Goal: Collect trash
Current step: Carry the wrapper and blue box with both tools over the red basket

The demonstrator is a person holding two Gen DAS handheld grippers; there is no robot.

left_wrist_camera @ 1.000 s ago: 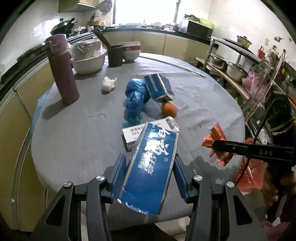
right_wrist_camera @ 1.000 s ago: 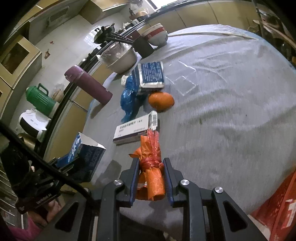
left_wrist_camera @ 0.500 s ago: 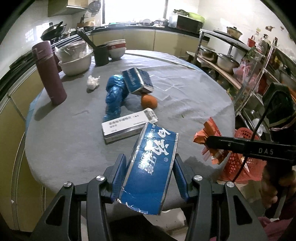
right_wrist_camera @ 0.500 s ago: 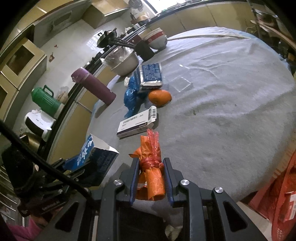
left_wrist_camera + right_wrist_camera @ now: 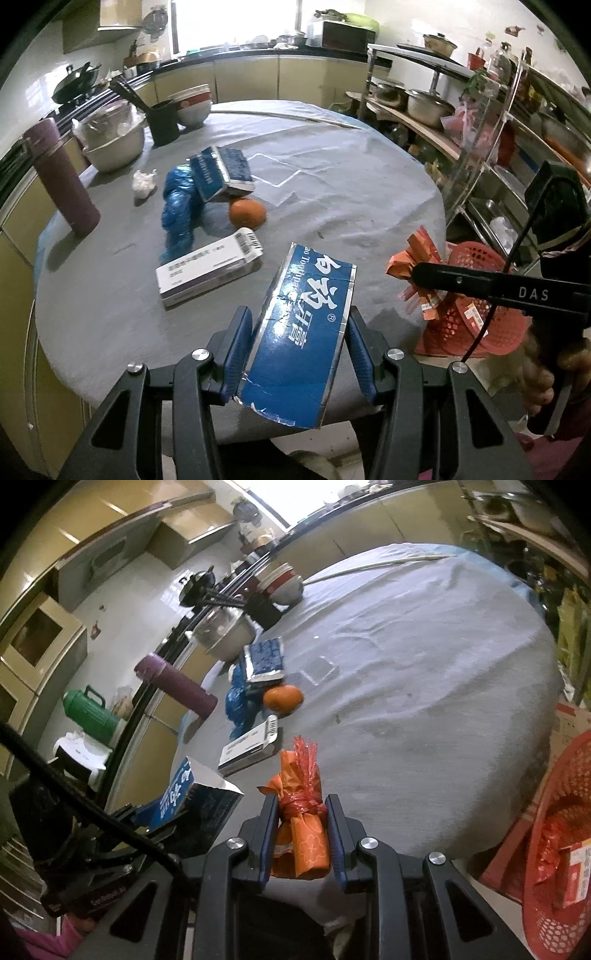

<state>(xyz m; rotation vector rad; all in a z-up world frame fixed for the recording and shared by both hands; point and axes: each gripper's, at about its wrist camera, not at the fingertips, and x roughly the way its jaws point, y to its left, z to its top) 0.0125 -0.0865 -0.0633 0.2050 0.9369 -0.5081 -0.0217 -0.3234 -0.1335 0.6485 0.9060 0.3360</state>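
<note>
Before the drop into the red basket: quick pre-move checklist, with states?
1. Left gripper clamped on the blue toothpaste box: ok, pads press both sides.
2. Right gripper shut on the orange wrapper: ok.
3. Red basket in view and open on top: ok; it sits off the table edge, some trash already inside.
4. Path from either gripper to the basket free of obstacles: cannot tell; the right gripper's arm crosses in front of it in the left wrist view.
5. Trash left on the table: not ok; white box, second blue box and blue plastic bag remain.
</note>
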